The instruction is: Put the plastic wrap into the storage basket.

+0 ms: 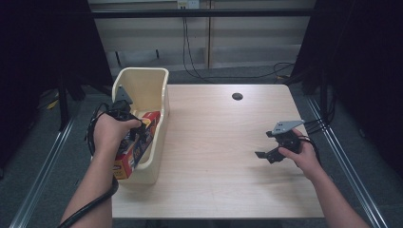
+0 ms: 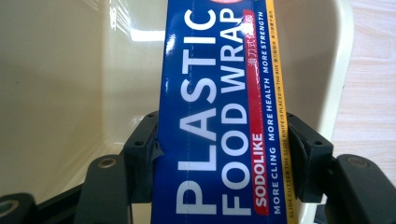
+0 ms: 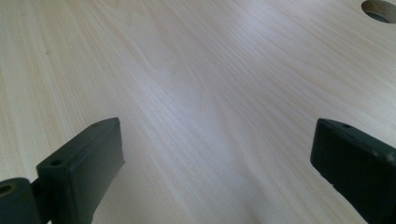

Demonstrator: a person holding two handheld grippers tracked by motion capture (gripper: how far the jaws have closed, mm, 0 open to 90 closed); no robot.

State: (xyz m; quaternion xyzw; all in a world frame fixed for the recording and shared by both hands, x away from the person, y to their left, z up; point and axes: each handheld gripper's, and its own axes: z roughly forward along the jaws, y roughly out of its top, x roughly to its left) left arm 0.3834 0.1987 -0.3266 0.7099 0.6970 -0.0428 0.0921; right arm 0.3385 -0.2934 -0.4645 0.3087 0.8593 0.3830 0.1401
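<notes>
Two grippers appear over a pale wooden table (image 1: 223, 156). The left gripper (image 1: 135, 130) is clamped across the width of a long plastic food wrap box (image 2: 219, 116), one black jaw pressing each long side, as the left gripper view shows. In the high view the box lies tilted in a cream plastic bin (image 1: 159, 95) at the table's left edge, its near end projecting over the bin's near rim and its far end reaching toward the bin's right wall. The step in hand appears to be placing the box into, or lifting it out of, the bin; which cannot be told. Either way, the grip should stay firm and the box's long axis be turned in line with the bin's length, so neither end catches on a wall. The right gripper (image 1: 267, 151), jaws wide apart and empty, hovers low over bare tabletop well apart from the bin, near a round hole (image 3: 380, 9) in the table.
</notes>
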